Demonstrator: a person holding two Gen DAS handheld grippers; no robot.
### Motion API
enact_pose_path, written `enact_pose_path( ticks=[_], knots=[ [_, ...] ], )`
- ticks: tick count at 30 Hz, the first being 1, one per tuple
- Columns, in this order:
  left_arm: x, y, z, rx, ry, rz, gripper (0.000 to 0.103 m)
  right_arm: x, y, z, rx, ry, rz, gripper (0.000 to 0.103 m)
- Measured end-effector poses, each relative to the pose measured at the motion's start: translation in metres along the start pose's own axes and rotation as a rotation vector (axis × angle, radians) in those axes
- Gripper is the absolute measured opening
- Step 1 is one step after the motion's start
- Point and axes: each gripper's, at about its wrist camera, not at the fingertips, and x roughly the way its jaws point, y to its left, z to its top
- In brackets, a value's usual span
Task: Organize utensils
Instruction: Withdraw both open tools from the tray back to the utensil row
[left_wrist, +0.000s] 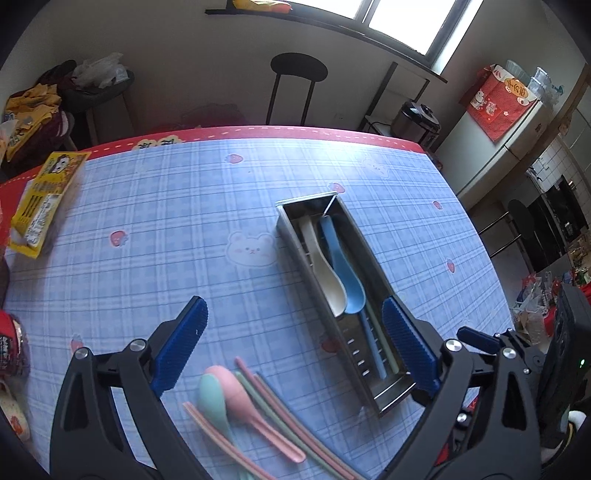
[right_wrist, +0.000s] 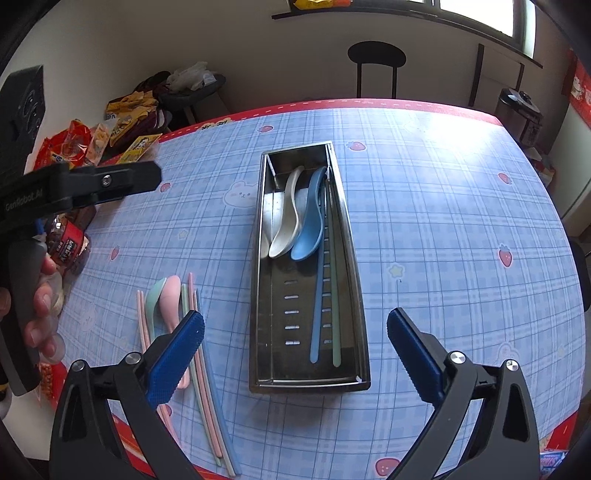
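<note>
Left gripper (left_wrist: 291, 343): fingers spread wide, holding nothing, touching nothing. Right gripper (right_wrist: 295, 350): same, wide apart and empty. Tray (right_wrist: 354, 295) lies on the counter (right_wrist: 461, 221) between and beyond the right fingers, long axis running away from them. White spoon (right_wrist: 286, 218) and blue spoon (right_wrist: 310, 225) inside, bowls toward the fingers. Loose pink spoon (left_wrist: 240, 395) and sticks (left_wrist: 280, 402) between the left fingers.

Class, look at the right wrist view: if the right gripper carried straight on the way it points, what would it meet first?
Most likely the metal tray, near its slotted floor, since the open right gripper frames it; depth is uncertain.
</note>
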Motion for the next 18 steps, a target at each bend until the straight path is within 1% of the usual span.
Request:
enact_pose_path(
  ticks=[4, 7, 9, 12, 14, 16, 17, 18],
  knots=[
    [-0.02, 0.022, -0.039, -0.021, -0.01, 0.048, 0.094, -0.003, 0.006, -0.018, 0.009, -0.002, 0.018, 0.097],
    [-0.031, 0.033, -0.074, -0.017, -0.018, 0.09, 0.094, -0.002, 0.011, -0.035, 0.008, 0.006, 0.001, 0.097],
    [-0.034, 0.038, -0.098, -0.012, -0.011, 0.125, 0.094, 0.0, 0.014, -0.045, 0.003, 0.014, 0.004, 0.097],
    [-0.032, 0.047, -0.129, -0.034, 0.016, 0.142, 0.094, 0.006, 0.019, -0.06, -0.014, 0.042, -0.004, 0.097],
    [-0.03, 0.052, -0.146, -0.069, 0.028, 0.144, 0.094, 0.009, 0.023, -0.068, -0.028, 0.062, -0.004, 0.097],
    [-0.028, 0.056, -0.16, -0.113, 0.038, 0.135, 0.094, 0.012, 0.027, -0.073, -0.044, 0.076, 0.004, 0.091],
    [-0.027, 0.057, -0.166, -0.131, 0.044, 0.131, 0.094, 0.013, 0.03, -0.075, -0.051, 0.084, 0.011, 0.085],
    [-0.026, 0.058, -0.172, -0.145, 0.052, 0.126, 0.094, 0.014, 0.032, -0.077, -0.058, 0.091, 0.017, 0.082]
  ],
)
